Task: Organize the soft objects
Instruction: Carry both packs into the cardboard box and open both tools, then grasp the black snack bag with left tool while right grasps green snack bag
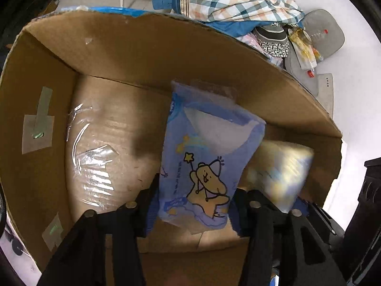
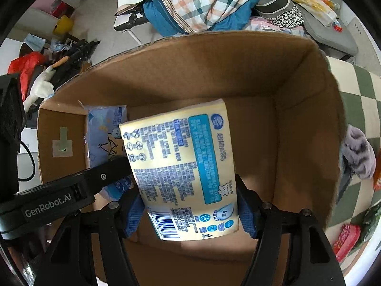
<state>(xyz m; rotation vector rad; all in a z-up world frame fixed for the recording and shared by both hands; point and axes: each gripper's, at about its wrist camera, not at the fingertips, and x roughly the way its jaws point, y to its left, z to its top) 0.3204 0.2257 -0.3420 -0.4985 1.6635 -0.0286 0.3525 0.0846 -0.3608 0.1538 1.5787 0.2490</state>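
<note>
A blue cartoon-print pack point(image 1: 200, 164) is clamped by the left gripper point(image 1: 193, 205) inside the cardboard box point(image 1: 147, 45). Only the right view shows the yellow pack point(image 2: 183, 169), gripped by the right gripper point(image 2: 190, 211), as printed with a barcode.

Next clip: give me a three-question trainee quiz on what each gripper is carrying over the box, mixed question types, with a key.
1. True or false: the left gripper is shut on the blue soft pack with a cartoon star figure.
2. Multiple choice: the right gripper holds the pale yellow soft pack with blue print and a barcode where? A) over the open brown cardboard box B) on the plaid cloth pile C) on the green checked mat
3. Fill in: seen from the right wrist, the blue pack lies to the ___ of the yellow pack.

Key: 1 true; 2 A; 3 left
</note>
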